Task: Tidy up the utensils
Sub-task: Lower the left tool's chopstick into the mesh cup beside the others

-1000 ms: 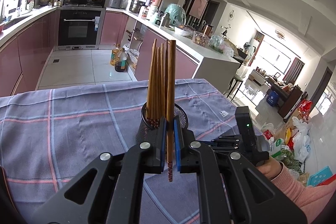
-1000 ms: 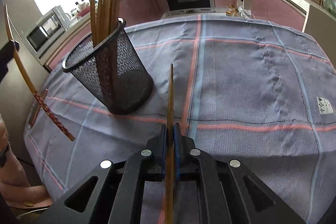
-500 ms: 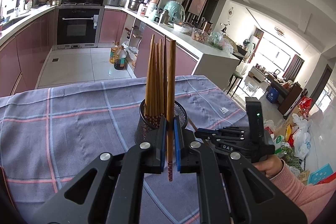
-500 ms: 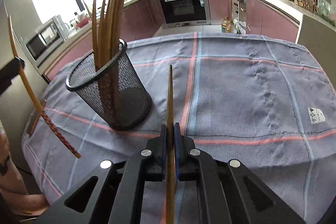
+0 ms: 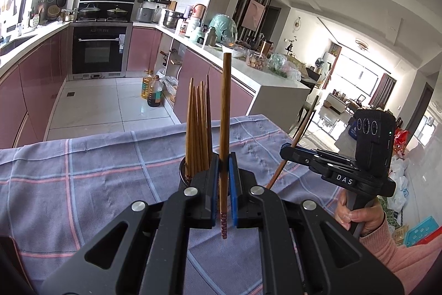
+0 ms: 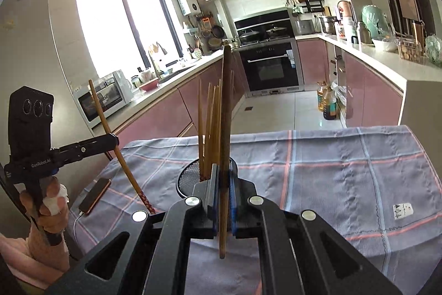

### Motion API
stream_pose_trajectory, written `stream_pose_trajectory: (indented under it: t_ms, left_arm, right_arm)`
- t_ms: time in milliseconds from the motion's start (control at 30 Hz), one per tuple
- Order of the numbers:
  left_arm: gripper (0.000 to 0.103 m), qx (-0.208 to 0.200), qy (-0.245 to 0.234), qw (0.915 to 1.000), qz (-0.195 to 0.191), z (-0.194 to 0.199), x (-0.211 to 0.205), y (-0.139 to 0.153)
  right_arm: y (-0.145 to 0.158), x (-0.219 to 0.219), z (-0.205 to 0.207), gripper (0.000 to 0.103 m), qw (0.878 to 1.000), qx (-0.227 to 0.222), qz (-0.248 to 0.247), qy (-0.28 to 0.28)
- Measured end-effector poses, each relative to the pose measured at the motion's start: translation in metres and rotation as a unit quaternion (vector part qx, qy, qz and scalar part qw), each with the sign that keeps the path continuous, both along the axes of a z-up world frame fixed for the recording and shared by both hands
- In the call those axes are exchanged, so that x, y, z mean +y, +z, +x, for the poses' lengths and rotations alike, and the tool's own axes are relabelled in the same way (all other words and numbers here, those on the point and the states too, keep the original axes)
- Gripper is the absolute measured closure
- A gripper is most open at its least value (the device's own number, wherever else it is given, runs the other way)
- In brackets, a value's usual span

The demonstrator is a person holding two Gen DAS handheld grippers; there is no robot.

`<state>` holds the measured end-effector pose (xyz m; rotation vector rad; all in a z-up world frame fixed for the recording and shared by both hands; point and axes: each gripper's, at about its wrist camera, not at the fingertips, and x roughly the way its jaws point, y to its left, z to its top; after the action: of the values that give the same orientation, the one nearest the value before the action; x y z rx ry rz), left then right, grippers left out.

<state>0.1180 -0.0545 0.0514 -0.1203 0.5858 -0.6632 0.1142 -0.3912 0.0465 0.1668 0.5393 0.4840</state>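
In the left wrist view my left gripper [image 5: 223,156] is shut on a brown chopstick [image 5: 225,107] that stands upright, patterned end down. Just behind its jaws the black mesh holder [image 5: 182,170] carries several chopsticks [image 5: 197,129]. To the right a hand holds my right gripper [image 5: 287,152], shut on a slanted chopstick [image 5: 301,140]. In the right wrist view that right gripper [image 6: 223,170] clamps its dark chopstick [image 6: 225,115] nearly upright in front of the mesh holder [image 6: 189,176]. At the left is my left gripper [image 6: 113,140] with its chopstick [image 6: 121,156].
A blue-grey plaid cloth [image 6: 345,156] covers the table, with a white label [image 6: 402,210] near its right side. A phone [image 6: 95,196] on a cable lies at the table's left edge. Pink kitchen cabinets and a white counter stand beyond the table's far edge.
My right gripper has risen and tipped upward, lifting its chopstick off the cloth to near upright in front of the holder. My left gripper has risen a little with its chopstick.
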Motion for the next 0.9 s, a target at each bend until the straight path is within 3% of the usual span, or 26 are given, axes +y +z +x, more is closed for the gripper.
stream_pose_trajectory:
  t_ms: [533, 900]
  left_arm:
    - [0.095, -0.048, 0.014, 0.9987, -0.013, 0.003, -0.002, 0.045]
    - [0.095, -0.054, 0.027, 0.9981, 0.005, 0.016, -0.016, 0.049]
  right_arm:
    - [0.057, 0.025, 0.015, 0.097, 0.998, -0.058, 0.000, 0.036]
    - [0.057, 0.041, 0.033, 0.097, 0.997, -0.057, -0.016, 0.039]
